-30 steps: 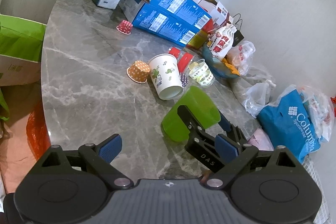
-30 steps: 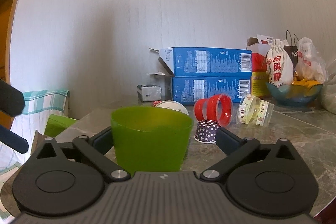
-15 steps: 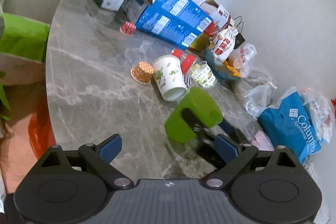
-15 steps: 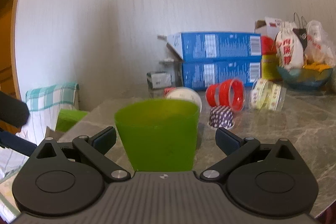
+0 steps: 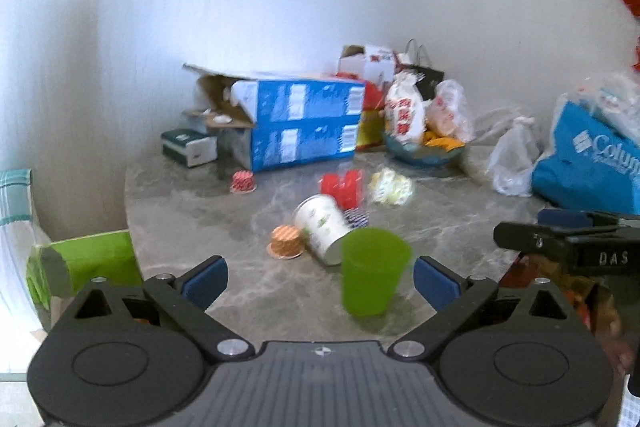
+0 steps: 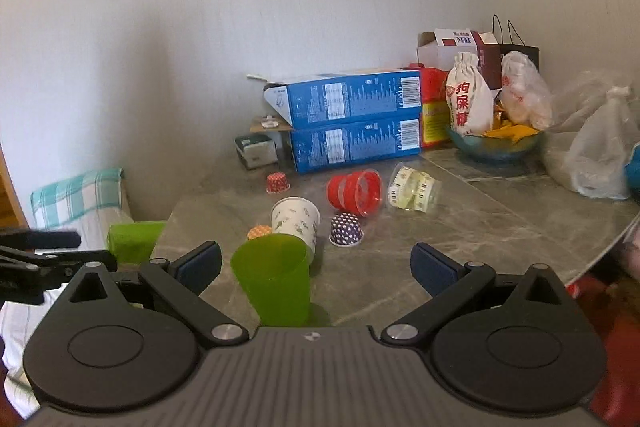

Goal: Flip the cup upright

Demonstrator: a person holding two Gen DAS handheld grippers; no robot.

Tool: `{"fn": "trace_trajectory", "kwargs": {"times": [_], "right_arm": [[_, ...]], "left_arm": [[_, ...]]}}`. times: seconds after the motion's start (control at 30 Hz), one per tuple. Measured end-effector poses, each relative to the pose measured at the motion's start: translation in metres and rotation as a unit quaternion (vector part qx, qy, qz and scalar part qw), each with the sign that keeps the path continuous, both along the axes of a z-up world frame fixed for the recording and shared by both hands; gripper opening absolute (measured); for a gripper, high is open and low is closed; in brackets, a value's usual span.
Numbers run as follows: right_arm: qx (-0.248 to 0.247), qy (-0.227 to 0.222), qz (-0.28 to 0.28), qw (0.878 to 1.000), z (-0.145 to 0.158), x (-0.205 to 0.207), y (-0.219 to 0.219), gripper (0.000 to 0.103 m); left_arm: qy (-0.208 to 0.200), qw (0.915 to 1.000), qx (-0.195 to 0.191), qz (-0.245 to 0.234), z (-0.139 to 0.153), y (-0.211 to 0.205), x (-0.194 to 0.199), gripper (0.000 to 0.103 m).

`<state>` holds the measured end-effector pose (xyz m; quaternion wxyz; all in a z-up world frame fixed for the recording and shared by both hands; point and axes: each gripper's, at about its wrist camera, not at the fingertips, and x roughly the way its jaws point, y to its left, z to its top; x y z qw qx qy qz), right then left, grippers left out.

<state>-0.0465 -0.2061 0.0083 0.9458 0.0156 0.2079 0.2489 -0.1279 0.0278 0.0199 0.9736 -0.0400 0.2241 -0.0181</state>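
A green plastic cup (image 5: 374,271) stands upright, mouth up, on the grey marble table (image 5: 192,211). It also shows in the right wrist view (image 6: 274,279). My left gripper (image 5: 320,281) is open and empty, with the cup between and beyond its fingertips. My right gripper (image 6: 316,267) is open and empty, the cup just ahead of its left finger (image 6: 198,263). The right gripper shows at the right edge of the left wrist view (image 5: 568,247). A white printed paper cup (image 6: 296,221) lies on its side behind the green cup.
Small paper cupcake cups (image 6: 346,231), a red cup (image 6: 354,191) and a clear printed cup (image 6: 414,189) lie mid-table. Two blue boxes (image 6: 352,121), a bowl (image 6: 496,143) and plastic bags (image 6: 600,155) crowd the back. A green bag (image 5: 92,259) sits left of the table edge.
The right gripper has let go of the green cup and pulled back and up. The cup now stands free and upright. The left gripper has swung down to a lower, level view.
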Motion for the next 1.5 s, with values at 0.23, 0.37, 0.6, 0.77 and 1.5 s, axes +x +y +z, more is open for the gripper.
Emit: {"fn": "trace_trajectory", "kwargs": {"times": [0.23, 0.37, 0.6, 0.77, 1.5], "right_arm": [[-0.019, 0.01, 0.009, 1.0, 0.004, -0.017, -0.009, 0.102], [-0.016, 0.028, 0.016, 0.999, -0.006, -0.017, -0.011, 0.102], [-0.014, 0.032, 0.023, 0.999, -0.007, -0.022, -0.019, 0.102], [-0.006, 0.029, 0.021, 0.999, -0.005, -0.023, -0.023, 0.102], [-0.004, 0.022, 0.023, 0.999, -0.001, -0.028, -0.028, 0.102]], "left_arm": [[0.013, 0.9997, -0.013, -0.018, 0.003, -0.018, -0.007, 0.1], [0.023, 0.9995, -0.011, -0.021, -0.004, -0.029, -0.008, 0.1], [0.023, 0.9996, -0.01, -0.012, -0.003, -0.032, -0.009, 0.1], [0.024, 0.9996, -0.003, -0.012, 0.0, -0.035, -0.011, 0.1], [0.031, 0.9995, 0.0, -0.003, -0.002, -0.035, -0.015, 0.1]]}}
